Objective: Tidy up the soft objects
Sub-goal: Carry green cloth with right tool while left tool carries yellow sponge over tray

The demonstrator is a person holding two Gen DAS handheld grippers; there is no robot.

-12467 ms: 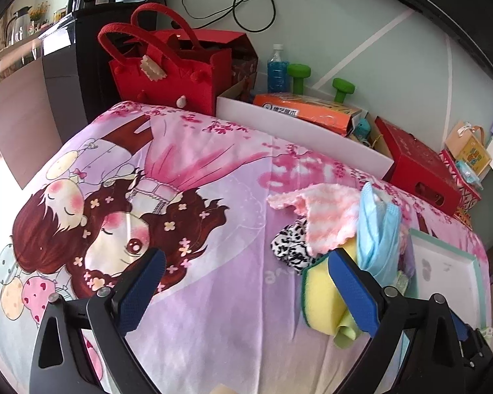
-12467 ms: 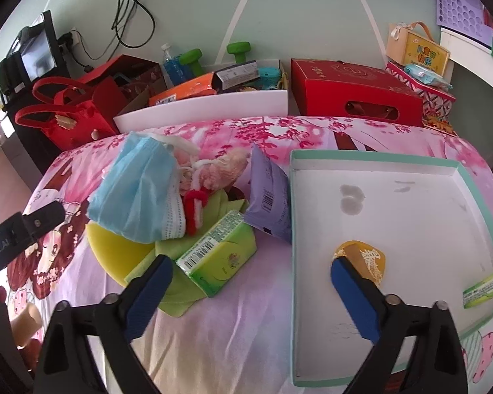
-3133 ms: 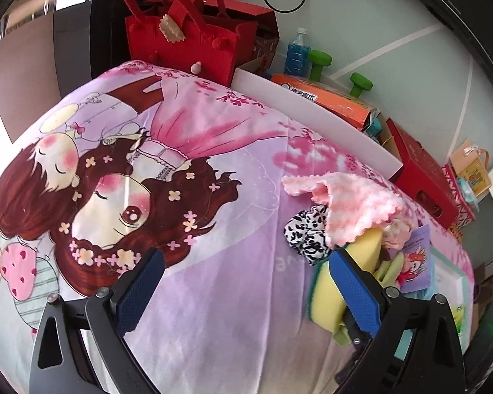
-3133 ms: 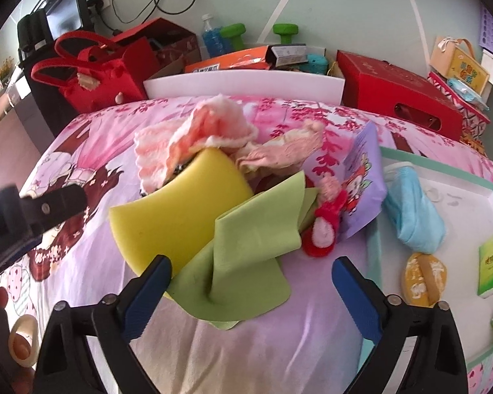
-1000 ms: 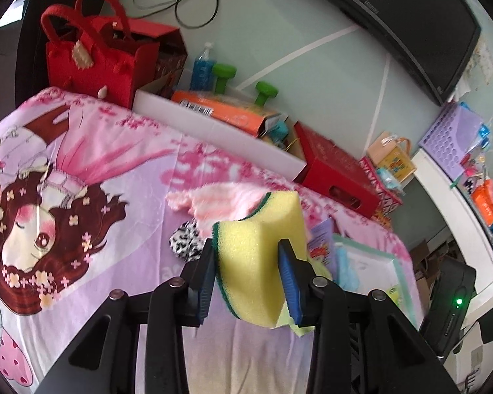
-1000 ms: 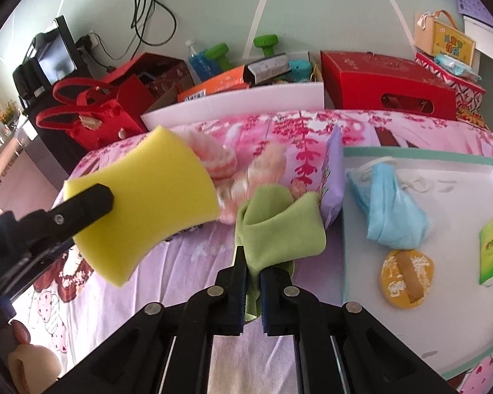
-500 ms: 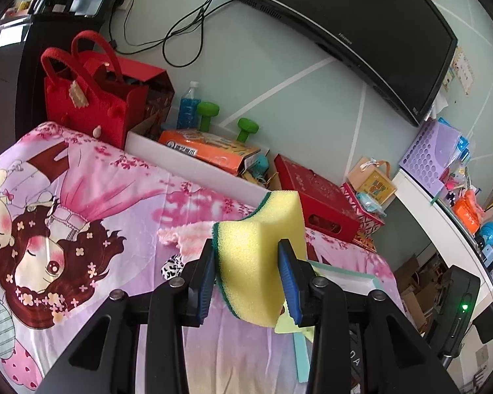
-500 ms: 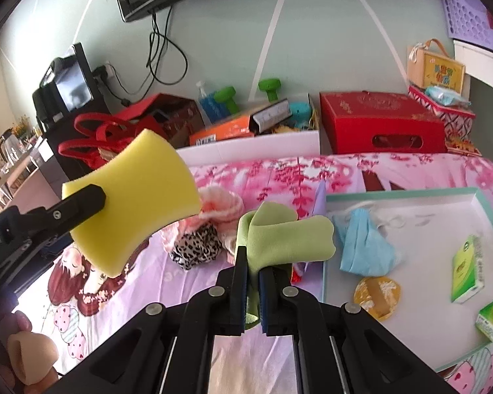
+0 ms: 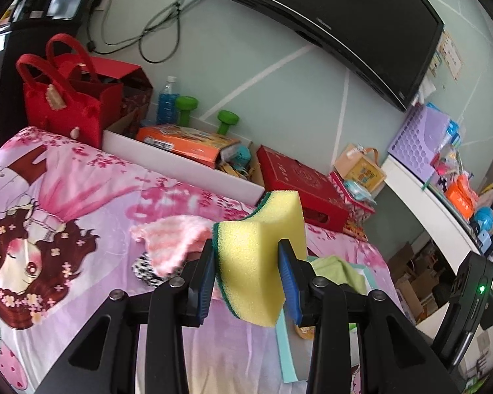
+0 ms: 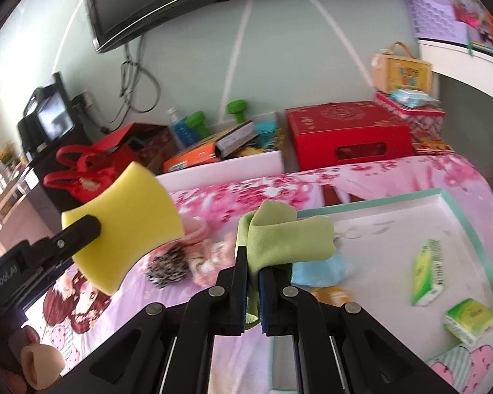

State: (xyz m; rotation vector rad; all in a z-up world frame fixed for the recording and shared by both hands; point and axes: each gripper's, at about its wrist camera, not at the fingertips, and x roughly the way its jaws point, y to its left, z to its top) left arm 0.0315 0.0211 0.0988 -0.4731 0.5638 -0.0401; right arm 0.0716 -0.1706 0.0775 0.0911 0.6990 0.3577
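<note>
Above the pink cartoon-print bed cover [image 9: 82,197], in the left wrist view, the left gripper [image 9: 249,272] has its blue-padded fingers [image 9: 287,279] pressed into the sides of a yellow sponge [image 9: 256,256] with a green scouring layer, pinching it at its waist and holding it clear of the cover. Below and behind it lie a pink-and-white fluffy cloth [image 9: 171,239] and, touching that, a black-and-white patterned piece [image 9: 144,269]. A corner of green cloth [image 9: 335,267] shows just right of the sponge. Past the bed stand a red felt bag [image 9: 69,105], a white box [image 9: 180,167] and a red gift box [image 9: 299,184].

In the right wrist view, the right gripper [image 10: 253,282] has its fingers nearly together, clamping a fold of the green cloth [image 10: 286,239], which bulges above them. The sponge [image 10: 125,226] is held in the air to the left, over the cover. The teal-edged white tray [image 10: 486,256] lies to the right on the bed, holding a blue face mask [image 10: 322,271] partly hidden behind the cloth, two green tissue packs [image 10: 430,275] and a yellow round item [image 10: 332,294]. The view is slightly blurred.
</note>
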